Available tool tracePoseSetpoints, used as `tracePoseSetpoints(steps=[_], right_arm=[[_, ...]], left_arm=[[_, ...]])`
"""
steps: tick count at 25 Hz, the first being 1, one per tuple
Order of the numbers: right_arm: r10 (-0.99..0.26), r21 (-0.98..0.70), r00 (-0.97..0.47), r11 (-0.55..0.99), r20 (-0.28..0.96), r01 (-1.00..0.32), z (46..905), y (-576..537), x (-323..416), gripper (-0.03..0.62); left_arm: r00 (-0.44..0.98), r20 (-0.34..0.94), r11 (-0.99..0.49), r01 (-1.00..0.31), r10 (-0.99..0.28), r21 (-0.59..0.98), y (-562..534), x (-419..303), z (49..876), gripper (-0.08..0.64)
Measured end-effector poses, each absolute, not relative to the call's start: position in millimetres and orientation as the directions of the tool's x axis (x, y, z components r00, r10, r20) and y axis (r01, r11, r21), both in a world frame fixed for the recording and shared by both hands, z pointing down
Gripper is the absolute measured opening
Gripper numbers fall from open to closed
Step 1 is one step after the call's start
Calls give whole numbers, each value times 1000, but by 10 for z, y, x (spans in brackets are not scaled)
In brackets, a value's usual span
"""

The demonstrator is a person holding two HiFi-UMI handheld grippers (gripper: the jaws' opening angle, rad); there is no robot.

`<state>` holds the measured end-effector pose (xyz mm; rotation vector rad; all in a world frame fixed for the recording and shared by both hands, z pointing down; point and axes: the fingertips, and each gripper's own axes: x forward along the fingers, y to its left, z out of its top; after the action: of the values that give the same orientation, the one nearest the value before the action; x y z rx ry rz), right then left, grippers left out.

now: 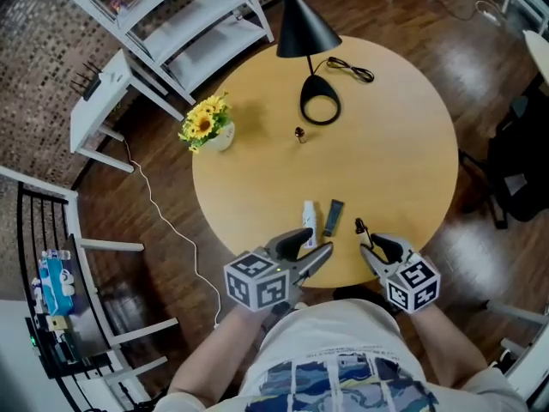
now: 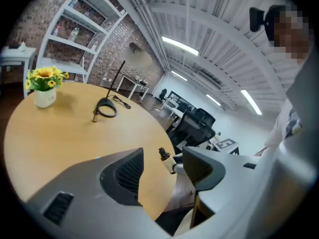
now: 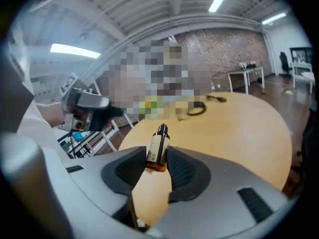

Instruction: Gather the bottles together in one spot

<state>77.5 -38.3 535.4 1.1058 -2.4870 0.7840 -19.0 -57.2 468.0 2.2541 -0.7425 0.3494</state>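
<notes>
My right gripper [image 1: 367, 245] [image 3: 157, 163] is shut on a small amber bottle [image 3: 158, 148] with a cream label and a black cap, lifted off the round wooden table [image 1: 386, 144] near its front edge. That bottle's cap [image 1: 358, 227] pokes out ahead of the jaws, and the bottle [image 2: 167, 159] also shows past my left gripper. The left gripper [image 1: 313, 243] [image 2: 162, 171] hangs open and empty beside it. Just beyond lie a white tube bottle [image 1: 309, 221] and a dark tube [image 1: 333, 217]. Another tiny bottle [image 1: 300, 134] [image 2: 94, 116] stands farther back by the lamp base.
A black lamp [image 1: 300, 24] with a ring base [image 1: 320, 101] and cable [image 1: 352, 69] stands at the table's far side. A pot of yellow flowers [image 1: 206, 125] sits at the left edge. White shelving [image 1: 171, 24] stands beyond; a black office chair [image 1: 523, 161] is at the right.
</notes>
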Motion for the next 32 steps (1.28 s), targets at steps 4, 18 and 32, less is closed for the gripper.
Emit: tracePoseSetpoints(steps=[4,18,32], right_arm=[[-635,-229,-682,649,363,-726,4799,-393,807,149],[-663,-104,-685,692,303,-715,4623,-463,919,140],[-738,-123,-519,522,432,-844,5165,-525,1854,232]], left_arm=[[878,361,-595,-478,-314,646,-722,353,4472,235],[882,427,-682,-439,-201,585,-858,883,4437,72],[593,564,-671,-736,-574,91,-2400,486,4890,71]])
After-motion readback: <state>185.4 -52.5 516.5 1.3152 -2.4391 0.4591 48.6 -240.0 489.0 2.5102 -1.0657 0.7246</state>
